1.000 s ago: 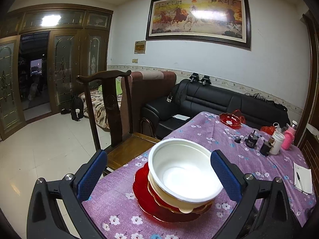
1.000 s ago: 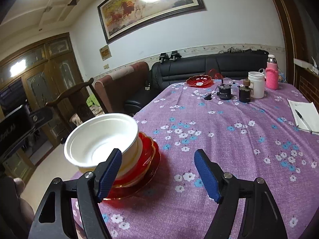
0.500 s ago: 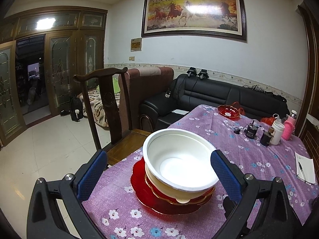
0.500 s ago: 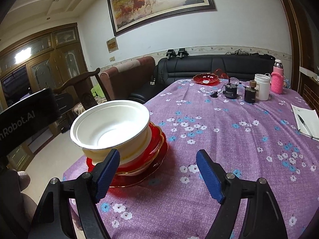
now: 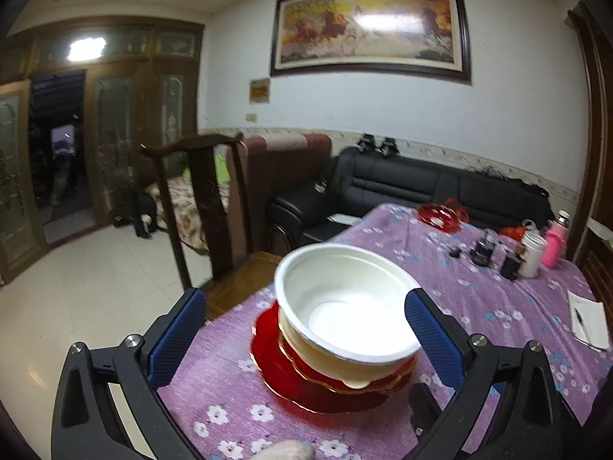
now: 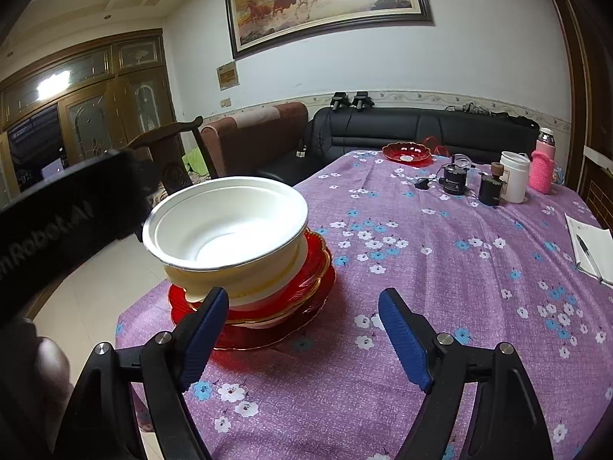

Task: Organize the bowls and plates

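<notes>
A white bowl (image 5: 345, 306) tops a stack of cream bowls and red gold-rimmed plates (image 5: 299, 387) near the table's left corner; the stack also shows in the right wrist view (image 6: 230, 230). My left gripper (image 5: 306, 329) is open, its fingers on either side of the stack without touching it. My right gripper (image 6: 302, 329) is open and empty, just to the right of the stack, its left finger (image 6: 203, 326) in front of the red plates (image 6: 306, 280). A separate red dish (image 6: 408, 152) sits at the table's far end.
The table has a purple flowered cloth (image 6: 440, 268). At its far right stand a white jar (image 6: 515, 176), a pink bottle (image 6: 542, 168), dark small containers (image 6: 456, 180) and a notebook with pen (image 6: 588, 249). A wooden chair (image 5: 203, 207) stands at the left edge.
Both grippers pulled back and rose slightly; the stack looks a little lower and further in each view. Both stay open. The stack has not moved.
</notes>
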Tool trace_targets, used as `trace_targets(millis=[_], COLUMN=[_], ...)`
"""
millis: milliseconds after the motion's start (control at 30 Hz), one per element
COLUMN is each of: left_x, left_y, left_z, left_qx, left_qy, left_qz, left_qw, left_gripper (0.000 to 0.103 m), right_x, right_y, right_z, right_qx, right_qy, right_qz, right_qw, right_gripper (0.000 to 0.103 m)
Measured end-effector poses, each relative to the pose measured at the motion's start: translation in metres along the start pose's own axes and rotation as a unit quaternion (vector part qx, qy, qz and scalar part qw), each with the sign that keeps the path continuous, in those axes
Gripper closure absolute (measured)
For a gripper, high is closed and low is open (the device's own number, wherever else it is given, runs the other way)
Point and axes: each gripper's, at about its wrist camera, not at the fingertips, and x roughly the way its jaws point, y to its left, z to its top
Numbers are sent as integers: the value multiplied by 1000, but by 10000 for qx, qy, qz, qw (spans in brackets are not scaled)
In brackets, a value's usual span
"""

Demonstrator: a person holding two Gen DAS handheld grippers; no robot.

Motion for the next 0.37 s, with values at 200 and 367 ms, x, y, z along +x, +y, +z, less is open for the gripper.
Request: trace_targets(millis=[200, 367], left_x=[10, 9], left_y=[12, 9], left_z=[0, 1], left_qx=[-214, -183], left_qy=[114, 70], left_qz=[164, 346], left_qw=[9996, 9992], left_gripper=[0, 0], right_x=[6, 8], right_y=[7, 7], right_z=[1, 1], right_qx=[-157, -255], right_qy=[75, 108], right_qz=[71, 118], right_qw=[9998, 9995], right_gripper=[18, 18])
